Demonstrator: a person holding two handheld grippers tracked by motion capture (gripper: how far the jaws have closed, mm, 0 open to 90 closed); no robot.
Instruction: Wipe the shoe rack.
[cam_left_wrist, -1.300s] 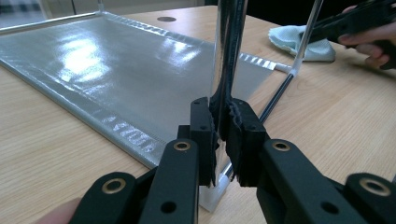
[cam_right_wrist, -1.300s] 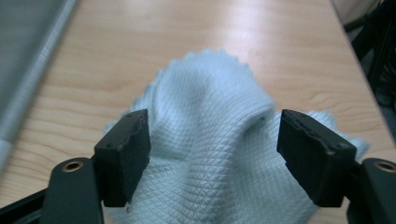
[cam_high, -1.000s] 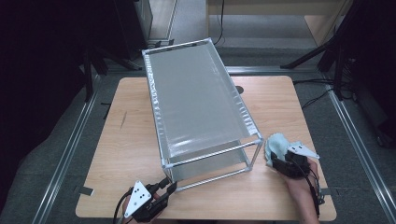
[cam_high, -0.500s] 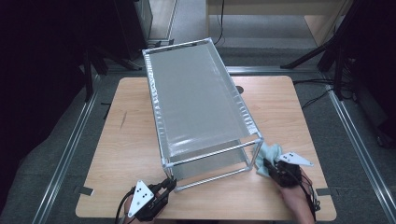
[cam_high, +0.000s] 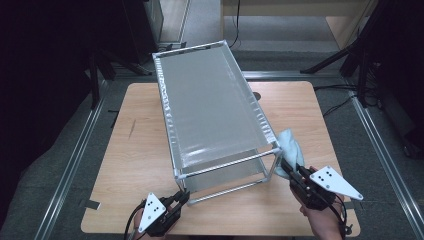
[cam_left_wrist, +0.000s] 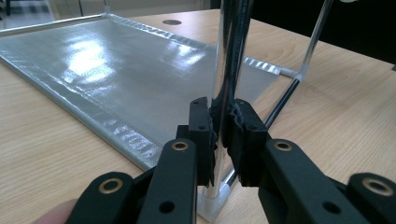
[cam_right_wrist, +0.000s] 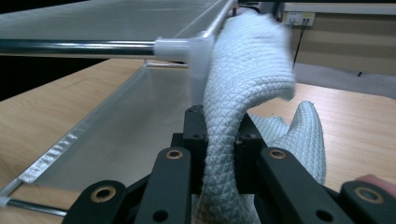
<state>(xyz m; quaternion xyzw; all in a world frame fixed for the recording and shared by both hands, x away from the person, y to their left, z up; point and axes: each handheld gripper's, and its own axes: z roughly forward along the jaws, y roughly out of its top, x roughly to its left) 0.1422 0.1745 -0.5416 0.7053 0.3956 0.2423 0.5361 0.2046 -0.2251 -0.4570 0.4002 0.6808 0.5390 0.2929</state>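
A metal rack (cam_high: 210, 105) with two grey fabric shelves stands on the wooden table (cam_high: 140, 145). My left gripper (cam_high: 182, 196) is at its near-left corner. In the left gripper view the gripper (cam_left_wrist: 223, 135) is shut on the shiny upright post (cam_left_wrist: 229, 56), just above the white foot. My right gripper (cam_high: 290, 169) is shut on a light blue quilted cloth (cam_high: 290, 145); its jaws have just been closing with the cloth between them. In the right gripper view the cloth (cam_right_wrist: 252, 60) rises from the gripper (cam_right_wrist: 219, 135) and drapes against the rack's white top corner joint (cam_right_wrist: 196, 49).
The rack runs diagonally from the near edge to the far side of the table. A round hole (cam_high: 256, 95) sits in the tabletop beside its far right side. Bare wood lies left of the rack. Aluminium rails (cam_high: 75, 155) border the table on both sides.
My right gripper has risen from the tabletop with the cloth and moved in to the rack's near-right top corner. The left gripper has stayed at the near-left post.
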